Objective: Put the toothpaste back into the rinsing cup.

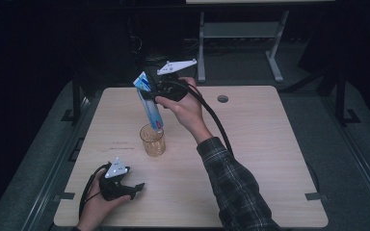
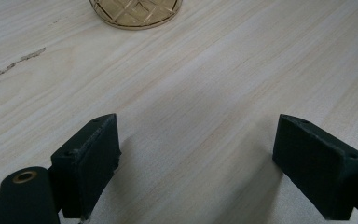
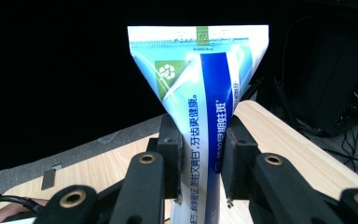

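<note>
Centre frame, the right claw (image 1: pixel 155 94) grips a toothpaste tube (image 1: pixel 150 103) cap-down, its tip at the rim of an amber glass (image 1: pixel 152 140) on the desk (image 1: pixel 270 144). Lower it straight and let go only once it stands inside. The left claw (image 1: pixel 136 188), lower left, rests released.

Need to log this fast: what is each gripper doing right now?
Left gripper: open, holding nothing, low over the table.
Right gripper: shut on the toothpaste tube, cap end down over the amber glass.
</note>
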